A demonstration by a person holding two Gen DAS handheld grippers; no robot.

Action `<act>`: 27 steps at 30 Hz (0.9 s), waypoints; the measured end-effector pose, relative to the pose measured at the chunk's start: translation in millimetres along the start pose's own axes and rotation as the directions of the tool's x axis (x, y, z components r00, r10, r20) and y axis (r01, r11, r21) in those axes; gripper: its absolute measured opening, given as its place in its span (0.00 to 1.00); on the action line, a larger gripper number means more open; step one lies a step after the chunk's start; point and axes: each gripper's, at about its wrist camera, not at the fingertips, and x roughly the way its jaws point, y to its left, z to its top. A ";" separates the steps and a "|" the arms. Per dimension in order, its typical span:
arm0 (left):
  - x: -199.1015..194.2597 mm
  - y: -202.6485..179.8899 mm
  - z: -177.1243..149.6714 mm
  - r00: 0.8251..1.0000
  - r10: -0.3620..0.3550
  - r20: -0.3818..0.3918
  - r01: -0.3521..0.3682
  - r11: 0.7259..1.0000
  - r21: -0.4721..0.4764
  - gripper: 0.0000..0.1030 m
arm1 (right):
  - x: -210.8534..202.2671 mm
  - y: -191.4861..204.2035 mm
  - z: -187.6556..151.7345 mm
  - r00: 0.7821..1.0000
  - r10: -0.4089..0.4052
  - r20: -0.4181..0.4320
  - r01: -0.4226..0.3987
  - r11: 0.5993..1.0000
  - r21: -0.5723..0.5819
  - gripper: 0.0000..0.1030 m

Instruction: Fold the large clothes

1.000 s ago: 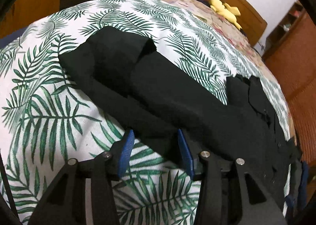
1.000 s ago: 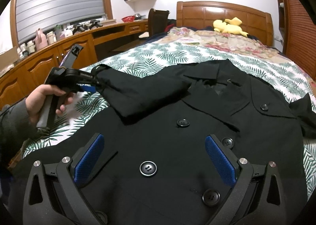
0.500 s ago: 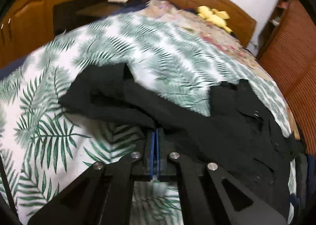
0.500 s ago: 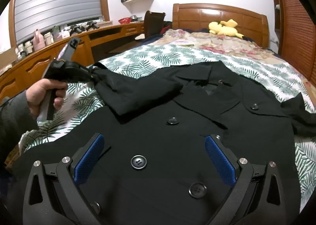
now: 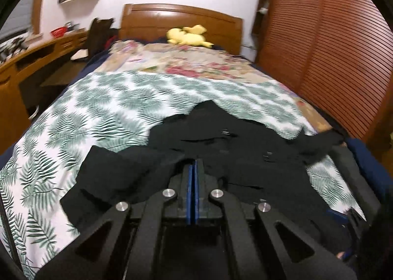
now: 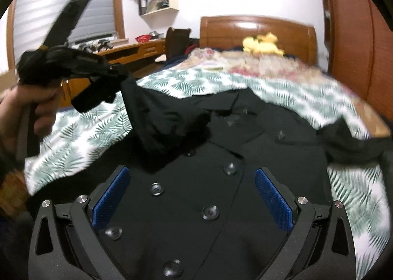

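Observation:
A large black double-breasted coat (image 6: pixel 221 157) lies front-up on the leaf-print bedspread; it also shows in the left wrist view (image 5: pixel 245 152). My left gripper (image 5: pixel 194 169) is shut on the coat's left sleeve (image 5: pixel 118 176). In the right wrist view the left gripper (image 6: pixel 122 75) holds that sleeve (image 6: pixel 162 118) lifted above the bed, draped toward the coat's chest. My right gripper (image 6: pixel 191 194) is open and empty, hovering over the buttoned front near the lower buttons (image 6: pixel 210 212). The other sleeve (image 6: pixel 353 142) trails off to the right.
The bedspread (image 6: pixel 98 130) covers the near half of the bed; a floral quilt (image 5: pixel 184 63) and yellow plush toy (image 5: pixel 189 36) lie near the wooden headboard (image 6: pixel 258 32). A wooden desk (image 6: pixel 137 51) runs along the left. A slatted wardrobe (image 5: pixel 331 46) stands right.
My left gripper closed on the sleeve, lifted it off the bed and swung it toward the coat's body. My right gripper stayed open over the coat front.

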 end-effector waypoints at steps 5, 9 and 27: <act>-8.3 -36.9 -11.1 0.999 -0.053 -0.011 0.054 0.998 0.039 0.00 | -23.6 -3.9 3.2 0.998 -0.054 0.017 0.054 0.999 0.001 1.00; -15.0 -61.4 -26.6 0.997 -0.067 -0.027 0.069 0.994 0.085 0.00 | -38.1 -11.9 2.7 0.996 -0.091 0.018 0.091 0.996 0.023 1.00; -59.4 -77.1 -103.4 0.991 -0.114 -0.073 0.122 0.986 0.117 0.16 | -24.3 -27.0 -17.0 0.988 -0.135 -0.072 0.137 0.990 0.033 1.00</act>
